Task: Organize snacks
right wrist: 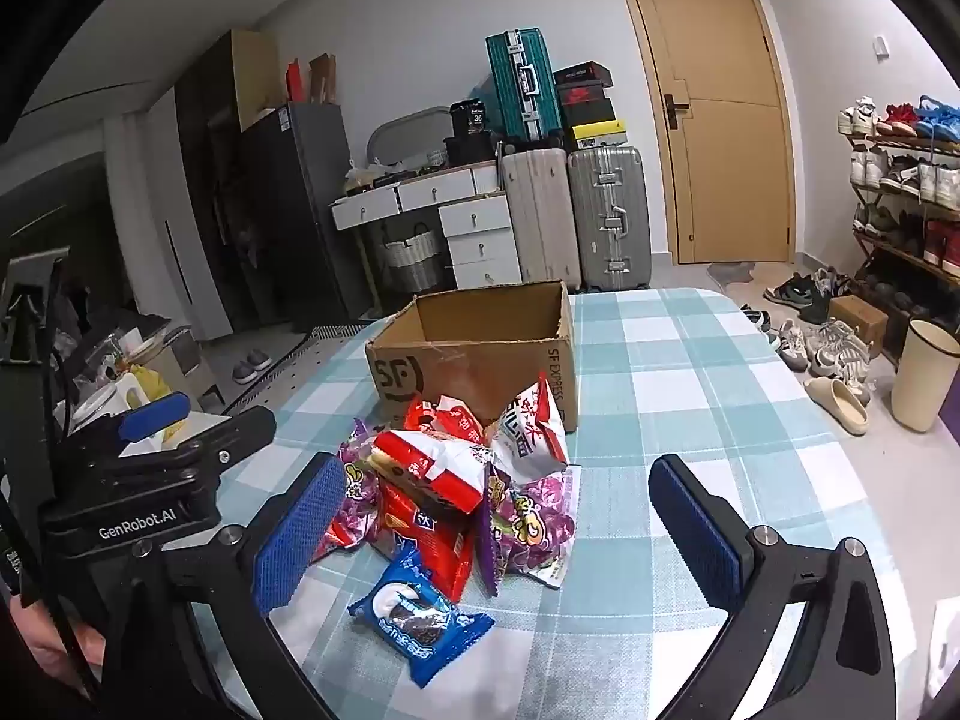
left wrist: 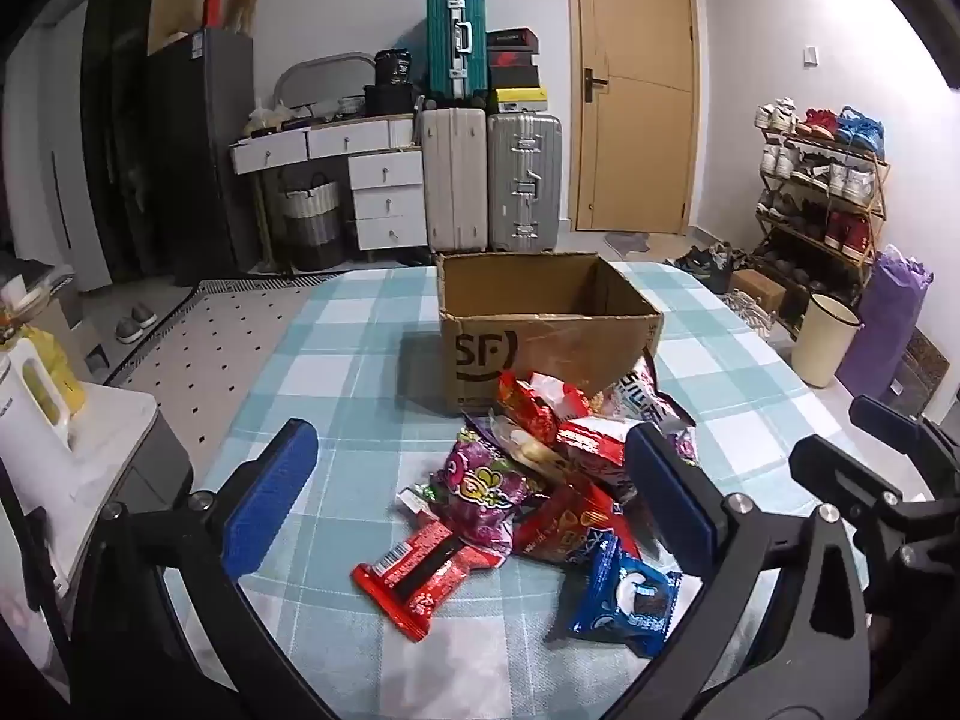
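A heap of snack packets (left wrist: 540,480) lies on a table covered with a blue-and-white checked cloth (left wrist: 336,360), directly in front of an open cardboard box (left wrist: 540,324) printed "SF". The box stands upright, mouth up, and looks empty, though its floor is only partly visible. At the near edge of the heap, a red bar-shaped packet (left wrist: 414,576) lies flat, its long axis running diagonally from near left to far right in the left wrist view. Beside it a blue cookie packet (right wrist: 420,618) lies flat, long axis roughly crosswise in the right wrist view. A white-and-red pouch (right wrist: 531,432) leans upright against the box front.

The left gripper (left wrist: 474,510) hovers over the near side of the heap, fingers spread wide and grasping nothing. The right gripper (right wrist: 498,540) is likewise fully released, its blue pads flanking the heap without contact.

Behind the table: stacked suitcases (left wrist: 492,174), a white drawer unit (left wrist: 384,198), a wooden door (left wrist: 636,84) and a shoe rack (left wrist: 822,192) on the right wall.
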Action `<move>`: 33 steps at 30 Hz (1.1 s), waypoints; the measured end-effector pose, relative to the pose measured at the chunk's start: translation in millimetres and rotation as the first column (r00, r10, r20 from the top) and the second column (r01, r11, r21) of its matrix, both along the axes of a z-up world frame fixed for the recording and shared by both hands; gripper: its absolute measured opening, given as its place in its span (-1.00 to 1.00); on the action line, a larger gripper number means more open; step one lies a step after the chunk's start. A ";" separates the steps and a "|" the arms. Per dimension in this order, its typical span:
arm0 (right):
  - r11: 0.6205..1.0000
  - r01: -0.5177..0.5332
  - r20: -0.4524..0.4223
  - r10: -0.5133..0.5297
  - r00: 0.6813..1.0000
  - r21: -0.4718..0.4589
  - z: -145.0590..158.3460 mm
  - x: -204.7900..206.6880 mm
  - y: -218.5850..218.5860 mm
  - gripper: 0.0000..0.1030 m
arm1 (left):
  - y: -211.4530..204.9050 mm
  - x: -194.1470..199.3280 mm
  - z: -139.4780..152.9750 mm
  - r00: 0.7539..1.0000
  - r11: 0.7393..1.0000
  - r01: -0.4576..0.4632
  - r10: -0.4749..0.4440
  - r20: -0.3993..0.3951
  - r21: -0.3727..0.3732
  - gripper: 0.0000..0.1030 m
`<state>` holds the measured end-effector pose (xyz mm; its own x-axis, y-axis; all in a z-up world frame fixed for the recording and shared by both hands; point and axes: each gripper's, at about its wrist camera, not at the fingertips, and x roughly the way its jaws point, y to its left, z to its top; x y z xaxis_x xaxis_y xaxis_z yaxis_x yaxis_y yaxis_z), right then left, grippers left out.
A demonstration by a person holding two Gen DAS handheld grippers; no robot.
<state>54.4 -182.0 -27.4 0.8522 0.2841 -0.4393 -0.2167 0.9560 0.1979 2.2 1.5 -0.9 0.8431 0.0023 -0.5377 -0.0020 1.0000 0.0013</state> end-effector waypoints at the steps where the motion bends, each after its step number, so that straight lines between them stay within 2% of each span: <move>1: 1.000 0.000 0.001 0.000 1.000 0.000 0.0 -0.3 0.1 1.00 | 0.4 1.8 -0.7 1.000 1.000 -0.001 0.001 -0.006 -0.003 0.98; 6: 1.000 -0.014 0.003 0.014 1.000 -0.001 0.5 -2.0 -0.1 1.00 | 3.0 -3.8 -1.7 0.999 1.000 -0.006 0.007 0.048 -0.005 0.98; 13: 1.000 -0.005 -0.006 0.005 1.000 -0.012 0.8 -1.2 2.9 1.00 | 2.6 -5.4 -0.1 0.999 1.000 0.006 -0.006 0.042 0.001 0.98; 21: 1.000 0.008 0.044 -0.008 0.999 -0.006 7.0 -7.1 1.7 1.00 | -1.9 -5.3 -2.3 0.999 1.000 0.029 -0.029 0.044 -0.001 0.98; 33: 1.000 0.007 0.033 -0.006 0.999 -0.011 2.4 -6.4 0.6 1.00 | -2.7 -6.5 -1.6 0.999 1.000 0.030 -0.030 0.040 0.001 0.98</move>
